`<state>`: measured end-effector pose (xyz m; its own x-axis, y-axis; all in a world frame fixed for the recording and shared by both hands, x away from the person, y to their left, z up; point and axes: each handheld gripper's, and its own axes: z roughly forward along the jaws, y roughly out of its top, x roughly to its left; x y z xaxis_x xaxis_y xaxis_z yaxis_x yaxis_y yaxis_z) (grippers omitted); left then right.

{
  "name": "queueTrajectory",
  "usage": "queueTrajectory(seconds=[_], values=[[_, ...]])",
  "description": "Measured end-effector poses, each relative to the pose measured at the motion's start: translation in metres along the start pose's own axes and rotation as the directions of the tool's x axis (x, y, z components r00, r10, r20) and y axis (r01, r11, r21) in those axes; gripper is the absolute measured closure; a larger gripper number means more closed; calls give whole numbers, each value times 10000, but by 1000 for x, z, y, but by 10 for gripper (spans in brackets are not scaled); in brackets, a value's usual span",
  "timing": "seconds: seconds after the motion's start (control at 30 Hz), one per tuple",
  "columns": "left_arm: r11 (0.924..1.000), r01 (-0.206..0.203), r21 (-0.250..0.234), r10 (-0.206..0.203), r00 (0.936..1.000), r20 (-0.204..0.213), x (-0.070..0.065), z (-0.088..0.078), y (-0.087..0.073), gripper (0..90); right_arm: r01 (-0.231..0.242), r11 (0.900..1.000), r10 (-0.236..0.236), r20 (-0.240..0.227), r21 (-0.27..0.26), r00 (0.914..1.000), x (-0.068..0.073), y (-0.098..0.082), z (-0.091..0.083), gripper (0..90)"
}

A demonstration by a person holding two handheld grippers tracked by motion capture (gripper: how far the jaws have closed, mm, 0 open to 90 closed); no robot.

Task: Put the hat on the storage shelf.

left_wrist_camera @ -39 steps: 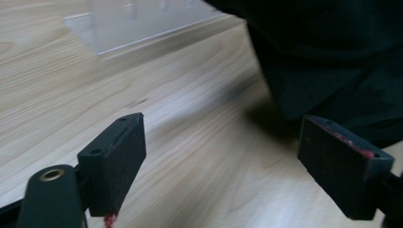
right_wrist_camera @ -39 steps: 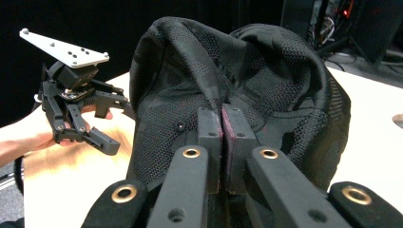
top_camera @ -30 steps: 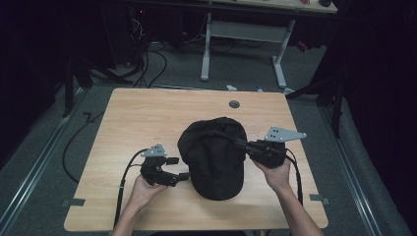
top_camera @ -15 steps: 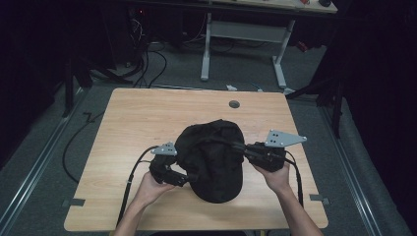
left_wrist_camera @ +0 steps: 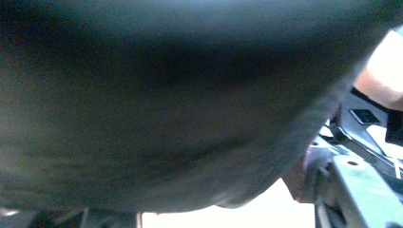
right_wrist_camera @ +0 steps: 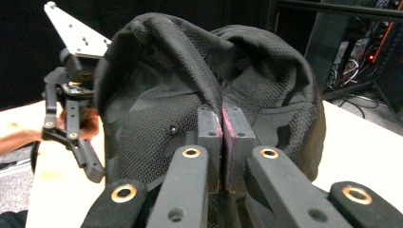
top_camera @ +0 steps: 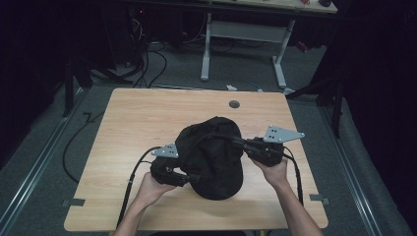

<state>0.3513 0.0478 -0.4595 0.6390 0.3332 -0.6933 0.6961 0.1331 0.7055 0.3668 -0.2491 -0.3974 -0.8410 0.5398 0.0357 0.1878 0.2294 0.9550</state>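
Cap [top_camera: 212, 155] sits between your tongs on the table [top_camera: 137, 118]: right tongs [right_wrist_camera: 222, 137] pinch its fabric, left tongs [top_camera: 189, 178] have just been closing narrower on its edge; no writing is readable.

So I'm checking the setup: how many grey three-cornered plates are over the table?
2: one plate on the left tongs beside the black cap, the other plate on the right tongs at the cap's opposite side.

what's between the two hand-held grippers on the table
The black mesh cap lies between them on the light wooden table: the left hand-held gripper is at its left edge, the right hand-held gripper pinches its right side, as the high view shows.
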Motion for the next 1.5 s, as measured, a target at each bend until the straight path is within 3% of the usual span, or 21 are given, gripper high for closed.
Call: queueTrajectory(seconds=[0.23,0.3,0.57,0.73,0.93,1.03,1.23,1.3,1.43,1.5], values=[[9998,56,167,-65,9985,543,-5,-4,-1,597,-148,9998,146,218,112,9997,-6,-2,2,874],[9997,-104,210,93,9986,530,-7,-4,-3,637,-211,9995,205,269,233,9994,-9,-4,4,871],[9996,-41,294,22,9978,656,-9,-5,-3,675,-588,9960,559,455,667,9974,-15,-13,10,843],[9995,-246,190,238,9987,459,-11,-7,-3,686,-690,9932,639,567,933,9963,-15,-14,12,740],[9995,-22,-322,33,9995,319,-9,-15,2,692,-1263,9851,1216,468,1169,9915,-23,-20,6,574],[9981,-26,-619,37,9998,181,-9,-20,6,691,-1322,9806,1237,660,1451,9901,-23,-23,2,540],[9931,-78,-1167,59,9998,-168,-9,-27,11,690,-1678,9555,1306,1622,2426,9781,-23,-32,3,525],[9908,-48,-1352,-1,9993,-364,-10,-29,13,690,-1887,9492,1436,1872,2516,9718,-23,-39,2,523],[9883,-88,-1520,-28,9971,-756,-8,-30,16,690,-2432,9247,1772,2341,2930,9559,-27,-58,-1,518],[9864,3,-1641,-139,9965,-819,-8,-32,19,690,-2607,9207,1885,2542,2903,9486,-26,-68,-4,512]])
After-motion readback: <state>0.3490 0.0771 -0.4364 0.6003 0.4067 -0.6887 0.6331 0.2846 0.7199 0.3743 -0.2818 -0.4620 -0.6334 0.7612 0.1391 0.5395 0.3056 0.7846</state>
